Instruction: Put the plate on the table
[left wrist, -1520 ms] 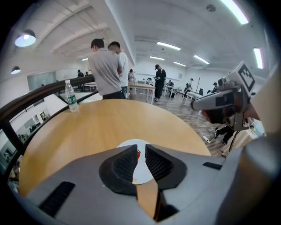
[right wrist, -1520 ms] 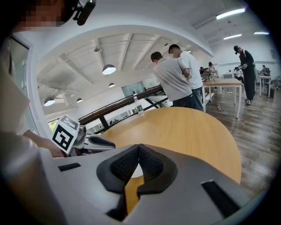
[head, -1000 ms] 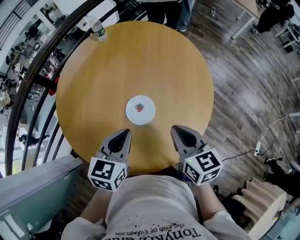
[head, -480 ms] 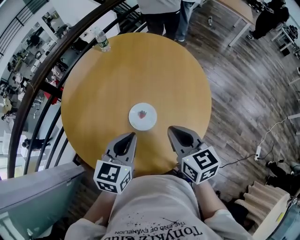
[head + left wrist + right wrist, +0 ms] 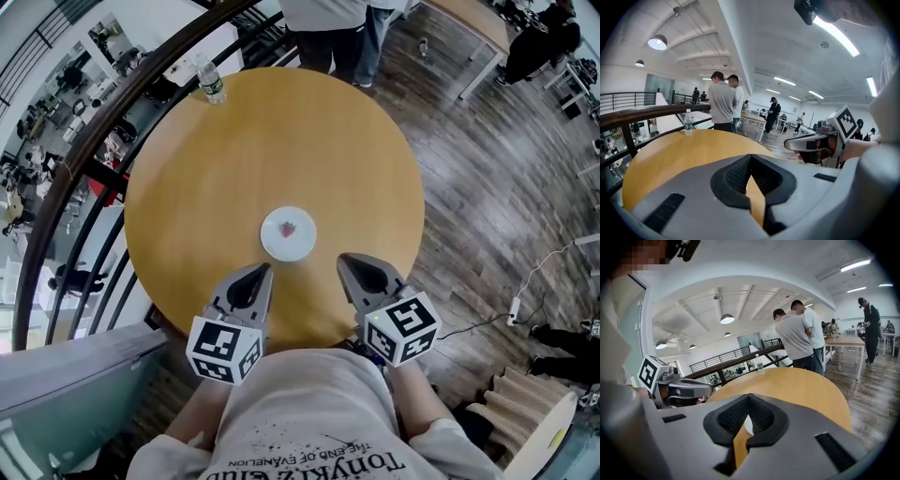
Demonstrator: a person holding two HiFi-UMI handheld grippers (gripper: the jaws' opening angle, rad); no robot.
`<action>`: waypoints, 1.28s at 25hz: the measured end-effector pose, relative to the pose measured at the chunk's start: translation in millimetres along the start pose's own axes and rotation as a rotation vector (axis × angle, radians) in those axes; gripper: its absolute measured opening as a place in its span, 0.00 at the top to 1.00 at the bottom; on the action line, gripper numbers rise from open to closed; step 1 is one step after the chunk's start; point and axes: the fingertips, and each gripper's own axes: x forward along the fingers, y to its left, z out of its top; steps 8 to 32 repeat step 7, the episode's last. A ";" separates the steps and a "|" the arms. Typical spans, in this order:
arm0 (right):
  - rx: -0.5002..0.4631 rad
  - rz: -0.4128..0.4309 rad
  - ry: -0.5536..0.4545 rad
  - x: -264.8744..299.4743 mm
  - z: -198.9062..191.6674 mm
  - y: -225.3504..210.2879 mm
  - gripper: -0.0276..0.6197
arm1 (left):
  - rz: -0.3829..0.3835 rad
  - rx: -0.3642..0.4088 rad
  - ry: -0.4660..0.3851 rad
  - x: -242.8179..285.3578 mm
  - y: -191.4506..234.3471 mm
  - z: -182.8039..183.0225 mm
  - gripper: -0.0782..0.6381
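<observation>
You held the left gripper (image 5: 261,271) and right gripper (image 5: 346,261) by the desk (image 5: 281,131) edge, fingers together and empty, since the plate (image 5: 288,233) already lay flat there.

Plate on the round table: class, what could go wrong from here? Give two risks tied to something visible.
The left gripper and right gripper, both shut, sit close to the plate; a forward nudge might slide it and shed the red item on it. The water bottle stands at the table's far rim by the railing; a jolt could tip it off.
</observation>
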 end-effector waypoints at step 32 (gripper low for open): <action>0.003 0.024 -0.005 7.7 1.9 4.4 0.92 | 0.011 -0.015 0.007 -4.5 13.5 -4.7 0.86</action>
